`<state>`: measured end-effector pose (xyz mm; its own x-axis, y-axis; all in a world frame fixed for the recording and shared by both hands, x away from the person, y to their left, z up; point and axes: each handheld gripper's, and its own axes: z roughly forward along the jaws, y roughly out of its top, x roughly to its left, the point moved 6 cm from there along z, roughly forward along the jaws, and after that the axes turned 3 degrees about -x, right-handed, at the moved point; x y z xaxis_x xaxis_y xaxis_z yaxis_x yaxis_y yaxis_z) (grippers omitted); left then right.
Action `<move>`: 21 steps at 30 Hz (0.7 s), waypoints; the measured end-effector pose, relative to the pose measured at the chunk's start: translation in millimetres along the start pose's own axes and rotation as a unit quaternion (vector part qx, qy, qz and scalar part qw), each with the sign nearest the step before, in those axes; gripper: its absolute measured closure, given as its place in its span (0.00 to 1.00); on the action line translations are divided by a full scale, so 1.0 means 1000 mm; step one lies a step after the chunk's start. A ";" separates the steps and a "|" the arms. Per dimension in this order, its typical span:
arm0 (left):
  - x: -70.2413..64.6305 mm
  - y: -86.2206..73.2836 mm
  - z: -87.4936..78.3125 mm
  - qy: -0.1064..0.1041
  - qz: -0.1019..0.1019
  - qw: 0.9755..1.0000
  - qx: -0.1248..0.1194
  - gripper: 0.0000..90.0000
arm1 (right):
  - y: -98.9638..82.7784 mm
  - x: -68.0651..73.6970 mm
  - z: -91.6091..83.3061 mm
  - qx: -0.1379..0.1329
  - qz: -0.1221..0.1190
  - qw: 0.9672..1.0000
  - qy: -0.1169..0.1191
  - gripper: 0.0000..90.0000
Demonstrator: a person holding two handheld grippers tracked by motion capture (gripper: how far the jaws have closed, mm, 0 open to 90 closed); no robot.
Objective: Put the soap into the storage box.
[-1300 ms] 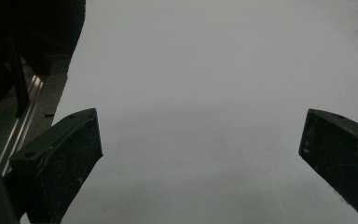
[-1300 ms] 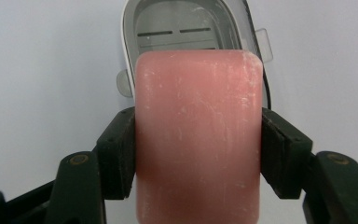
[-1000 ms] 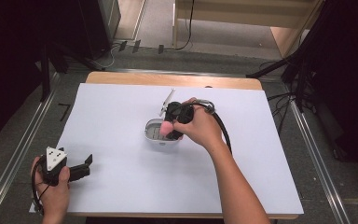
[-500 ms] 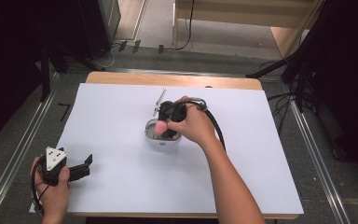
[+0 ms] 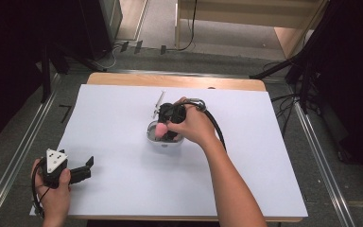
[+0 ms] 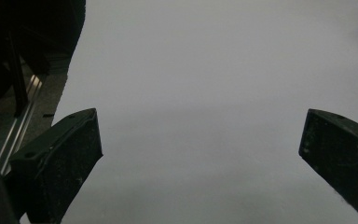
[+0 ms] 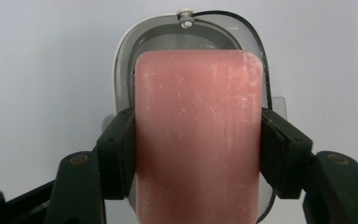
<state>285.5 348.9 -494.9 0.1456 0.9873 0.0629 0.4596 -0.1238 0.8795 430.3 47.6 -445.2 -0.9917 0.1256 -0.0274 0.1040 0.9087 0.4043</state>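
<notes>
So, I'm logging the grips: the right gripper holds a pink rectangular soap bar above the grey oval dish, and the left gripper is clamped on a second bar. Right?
Not quite. The left gripper holds nothing: the left gripper view shows its jaws wide apart over the bare white table sheet. The rest stands: the right gripper grips the pink rectangular soap bar above the grey oval dish.

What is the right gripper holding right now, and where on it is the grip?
The right gripper clamps a pink rectangular soap bar by its two long sides, above a grey oval dish.
</notes>
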 end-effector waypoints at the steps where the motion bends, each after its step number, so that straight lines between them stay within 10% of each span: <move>1: 0.000 0.000 0.000 0.000 0.000 1.000 0.000 0.00 | 0.000 0.000 0.000 0.000 -0.001 1.000 0.000 0.43; 21: 0.000 0.000 0.000 -0.001 0.000 1.000 0.001 0.00 | -0.001 0.000 0.002 0.004 0.001 1.000 0.006 0.43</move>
<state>285.4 348.8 -494.9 0.1478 0.9870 0.0628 0.4613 -0.1250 0.8784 430.5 47.4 -447.9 -0.9923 0.1225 -0.0164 0.1060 0.9116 0.3971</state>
